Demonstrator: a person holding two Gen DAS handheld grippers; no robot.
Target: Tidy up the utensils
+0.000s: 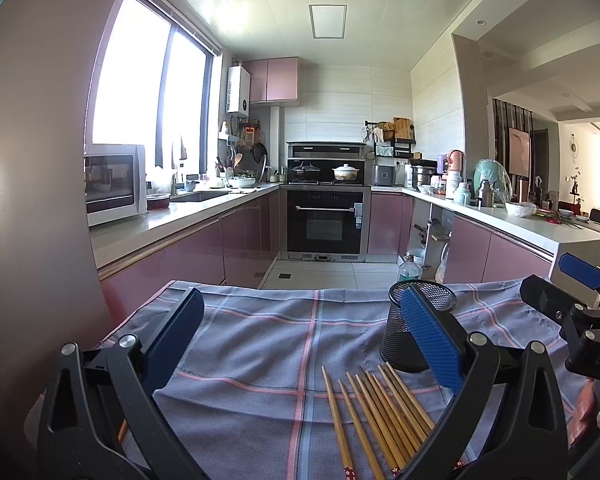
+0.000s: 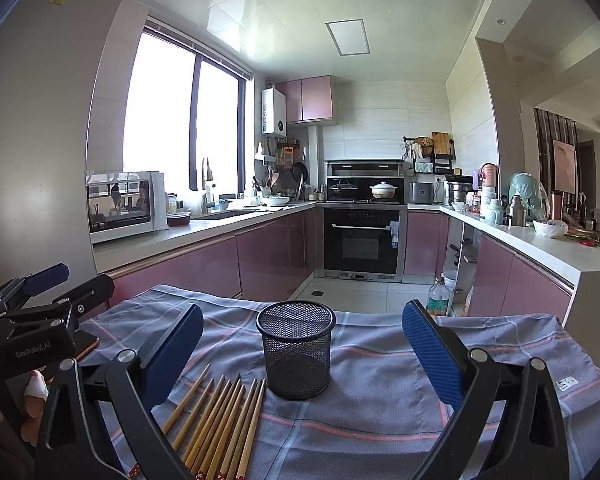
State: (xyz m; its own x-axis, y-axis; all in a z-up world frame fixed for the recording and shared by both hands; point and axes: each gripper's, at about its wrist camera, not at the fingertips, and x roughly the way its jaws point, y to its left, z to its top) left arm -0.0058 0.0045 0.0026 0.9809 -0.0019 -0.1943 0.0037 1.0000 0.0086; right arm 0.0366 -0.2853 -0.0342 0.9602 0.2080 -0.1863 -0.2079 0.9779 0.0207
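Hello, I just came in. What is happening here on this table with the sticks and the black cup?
A person holds a two-finger gripper in each hand above a table covered with a checked cloth. A row of wooden chopsticks lies flat on the cloth, just in front of an upright black mesh holder, which looks empty. The left gripper and the right gripper are both open and hold nothing. No chopstick is in the holder yet, so the sorting has not begun.
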